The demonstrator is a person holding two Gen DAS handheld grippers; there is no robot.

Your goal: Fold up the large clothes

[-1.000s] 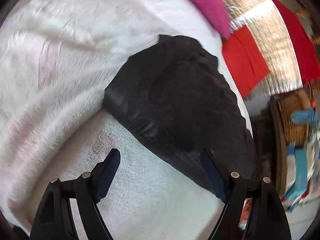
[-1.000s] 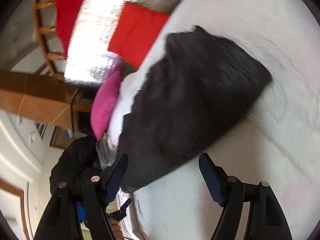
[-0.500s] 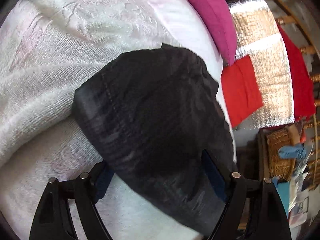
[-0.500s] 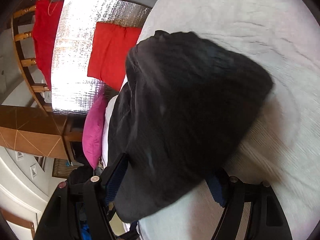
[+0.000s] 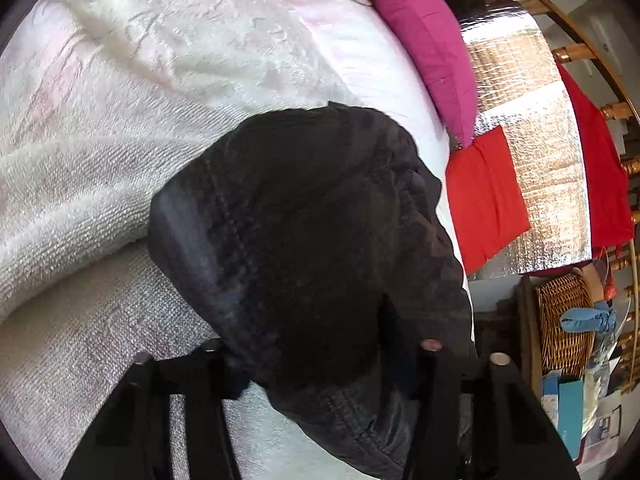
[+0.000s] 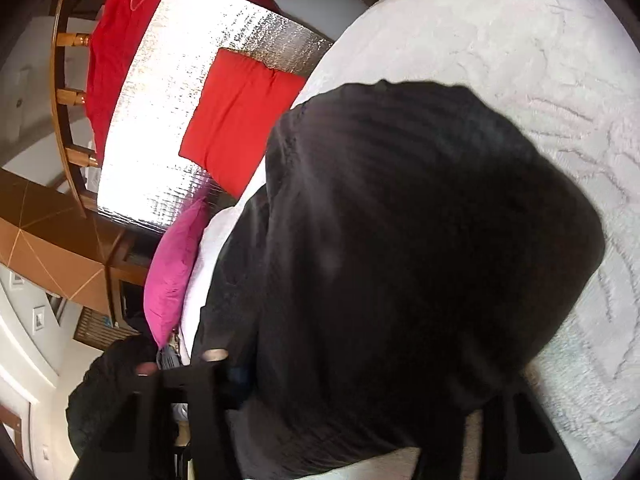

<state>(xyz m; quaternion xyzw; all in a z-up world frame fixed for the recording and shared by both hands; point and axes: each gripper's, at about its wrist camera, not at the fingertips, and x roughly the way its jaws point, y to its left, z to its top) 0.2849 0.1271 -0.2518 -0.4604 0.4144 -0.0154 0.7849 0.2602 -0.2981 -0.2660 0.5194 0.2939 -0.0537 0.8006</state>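
Observation:
A black garment (image 5: 316, 240) lies bunched on the white textured bedspread (image 5: 100, 184). In the left wrist view its near edge drapes over both fingers of my left gripper (image 5: 320, 364), which are still spread wide, with the fabric between them. In the right wrist view the same garment (image 6: 400, 248) fills the middle and covers the fingertips of my right gripper (image 6: 360, 392), whose arms also stand wide apart on the white bedspread (image 6: 540, 60). The fingertips of both grippers are hidden by cloth.
A magenta pillow (image 5: 428, 44) lies at the bed's far edge. A red cushion (image 5: 484, 196) and silver foil mat (image 5: 532, 128) lie on the floor beyond. A wicker basket (image 5: 564, 320) stands right. A wooden chair (image 6: 68, 92) with red cloth (image 6: 116, 36) shows in the right wrist view.
Both grippers have moved in toward the black garment; its near edge now lies over and between their fingers, where one second ago it lay ahead of them.

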